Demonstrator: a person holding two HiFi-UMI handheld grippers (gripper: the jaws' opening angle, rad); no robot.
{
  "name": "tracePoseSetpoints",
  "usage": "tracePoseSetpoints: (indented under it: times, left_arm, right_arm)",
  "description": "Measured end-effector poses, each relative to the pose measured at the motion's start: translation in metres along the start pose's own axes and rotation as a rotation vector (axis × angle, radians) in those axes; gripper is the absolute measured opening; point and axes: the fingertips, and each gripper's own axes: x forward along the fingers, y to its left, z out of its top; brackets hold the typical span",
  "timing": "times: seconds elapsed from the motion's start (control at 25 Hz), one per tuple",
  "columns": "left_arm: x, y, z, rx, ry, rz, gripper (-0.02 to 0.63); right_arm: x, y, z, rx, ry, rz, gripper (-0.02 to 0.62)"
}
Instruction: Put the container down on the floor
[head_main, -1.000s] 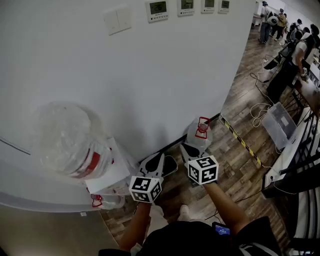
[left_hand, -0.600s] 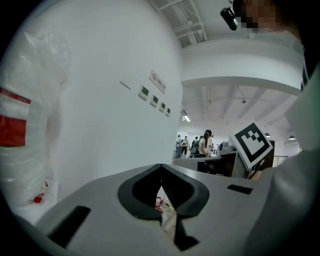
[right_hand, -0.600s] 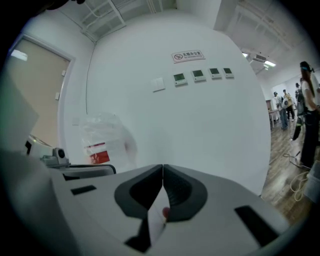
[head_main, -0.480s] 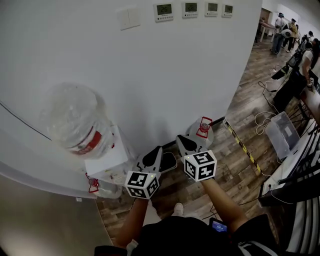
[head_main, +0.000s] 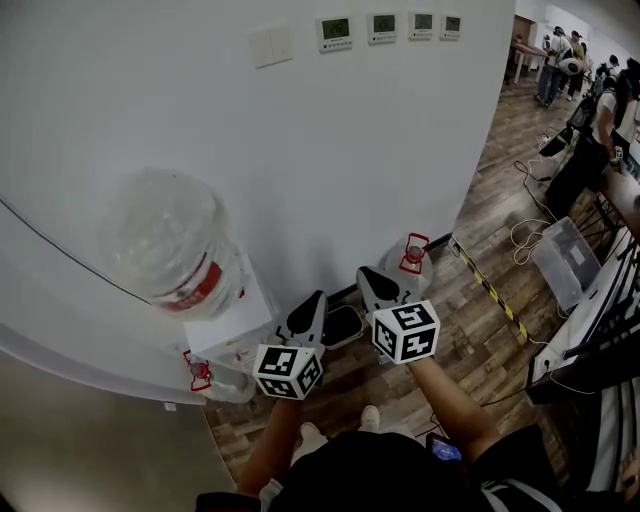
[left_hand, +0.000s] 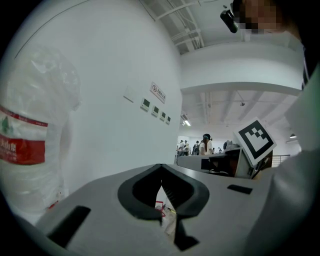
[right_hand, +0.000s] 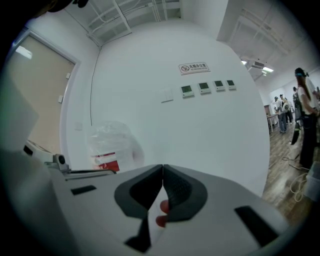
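Head view looks steeply down, close over left gripper (head_main: 318, 297) and right gripper (head_main: 365, 273). Gripper views face level toward wall (head_main: 380, 150), 12 o'clock. All share wall, bottle (head_main: 170, 245) 9 o'clock.

Visibility findings. The container (head_main: 412, 256) by the wall shows its red handle and upper body only. Its lower left side lies behind the right gripper (head_main: 366, 274). In the right gripper view, two red bits (right_hand: 161, 213) show below the closed fingers (right_hand: 177, 192); what they belong to cannot be told. A second jug (head_main: 203, 377) is seen only in part beneath the dispenser (head_main: 232, 325). The wrapped bottle (left_hand: 30, 145) is cut off by the left edge of the left gripper view. The wall panel (head_main: 335, 28) readouts and the wall sign (right_hand: 193, 67) are too small to read. The distant people (head_main: 556, 50) are too small for detail.
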Motion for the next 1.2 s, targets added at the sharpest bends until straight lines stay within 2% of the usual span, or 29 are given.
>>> tracePoseSetpoints:
  times: [0.4, 0.6, 0.92, 1.2]
  left_arm:
    - [-0.038, 0.027, 0.028, 0.012, -0.018, -0.041, 0.017]
    - [-0.047, 0.044, 0.048, 0.027, -0.057, -0.045, 0.017]
    - [-0.051, 0.040, 0.065, 0.089, -0.079, -0.085, 0.017]
    - [-0.052, 0.038, 0.065, 0.078, -0.082, -0.110, 0.017]
  right_arm:
    - [-0.004, 0.047, 0.017, -0.009, -0.054, -0.055, 0.029]
    - [-0.002, 0.063, 0.025, -0.027, -0.068, -0.071, 0.029]
    - [-0.003, 0.078, 0.032, -0.050, -0.077, -0.088, 0.029]
    - [-0.009, 0.082, 0.038, -0.059, -0.105, -0.104, 0.029]
